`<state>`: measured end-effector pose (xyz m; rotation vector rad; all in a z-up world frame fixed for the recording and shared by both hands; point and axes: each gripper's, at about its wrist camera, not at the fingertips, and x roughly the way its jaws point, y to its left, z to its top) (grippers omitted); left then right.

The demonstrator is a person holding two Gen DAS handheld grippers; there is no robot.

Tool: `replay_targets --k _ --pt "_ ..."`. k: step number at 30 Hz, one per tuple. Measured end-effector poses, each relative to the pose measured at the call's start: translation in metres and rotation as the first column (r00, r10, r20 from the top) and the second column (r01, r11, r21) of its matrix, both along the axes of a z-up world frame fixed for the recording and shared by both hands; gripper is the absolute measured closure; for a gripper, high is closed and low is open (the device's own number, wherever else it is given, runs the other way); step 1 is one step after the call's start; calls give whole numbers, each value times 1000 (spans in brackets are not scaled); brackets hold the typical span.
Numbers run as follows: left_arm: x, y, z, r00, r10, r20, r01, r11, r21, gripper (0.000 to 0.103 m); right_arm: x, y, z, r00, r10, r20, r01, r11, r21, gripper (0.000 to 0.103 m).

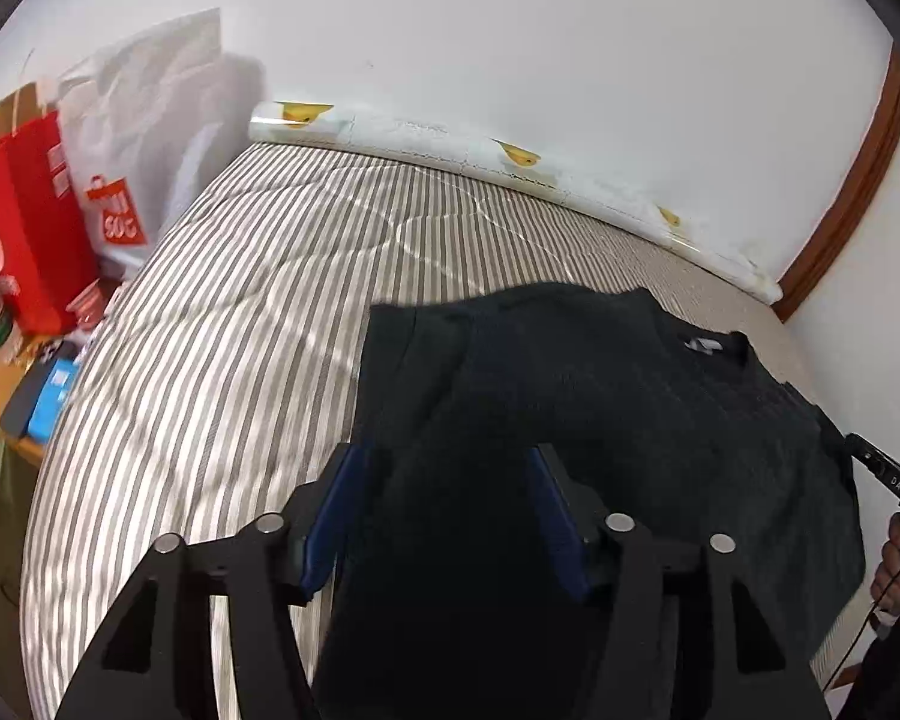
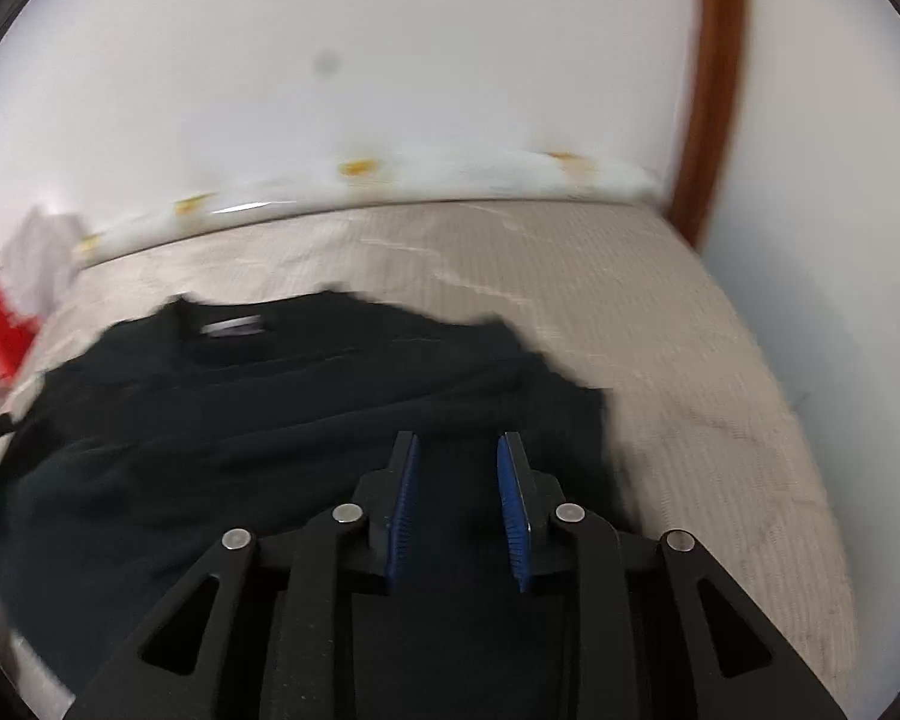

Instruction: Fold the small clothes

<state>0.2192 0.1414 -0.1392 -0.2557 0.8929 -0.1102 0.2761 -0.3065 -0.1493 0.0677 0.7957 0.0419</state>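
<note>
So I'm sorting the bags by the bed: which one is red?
The stiff red paper bag at the far left; the white plastic bag beside it carries only a red-orange logo.

Soft, even daylight; strong fisheye bending with dark corners, and heavy motion blur in the right wrist view.

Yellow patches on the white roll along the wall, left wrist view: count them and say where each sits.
3 on the white roll: one at its left end, one around the middle, one further right. More may be hidden towards the right end, where the roll gets too small to read.
</note>
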Motion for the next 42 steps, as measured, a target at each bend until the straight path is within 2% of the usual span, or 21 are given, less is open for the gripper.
replay_targets --k 5,9,13,16,19,25,27,31,36,40,42 --pt "-52 6 -2 1000 18 9 -18 999 -33 43 -25 75 0 988 148 32 -148 989 -2 70" --pt "-97 17 -9 999 40 8 -39 997 -70 42 -36 135 -15 970 242 18 -242 970 7 70" --pt "-135 30 -16 997 75 6 -74 991 -109 41 -43 173 -30 960 278 -6 -278 960 10 70" --pt "-156 39 -22 995 98 -2 -97 982 -163 41 -42 184 -46 963 268 -34 -268 963 6 70" --pt "-174 46 -31 994 109 -9 -107 962 -251 41 -43 187 -53 971 240 -10 -240 970 -26 70" --pt "-174 38 -42 993 115 -1 -109 937 -332 41 -53 180 -50 972 235 -17 -235 972 -13 70" --pt "-169 36 -46 993 119 5 -109 920 -377 41 -59 177 -49 971 239 -21 -239 971 -10 70" --pt "-158 31 -50 988 150 19 -129 900 -416 41 -73 170 -51 967 252 -40 -252 968 -6 70" --pt "-142 27 -51 985 171 15 -148 890 -431 40 -87 166 -55 969 245 -28 -245 969 -13 70" --pt "-129 23 -50 982 188 7 -167 891 -422 40 -92 172 -55 973 230 -18 -231 972 -48 70" --pt "-127 21 -49 980 199 -2 -183 896 -406 48 -96 173 -54 971 240 -18 -241 969 -53 70"
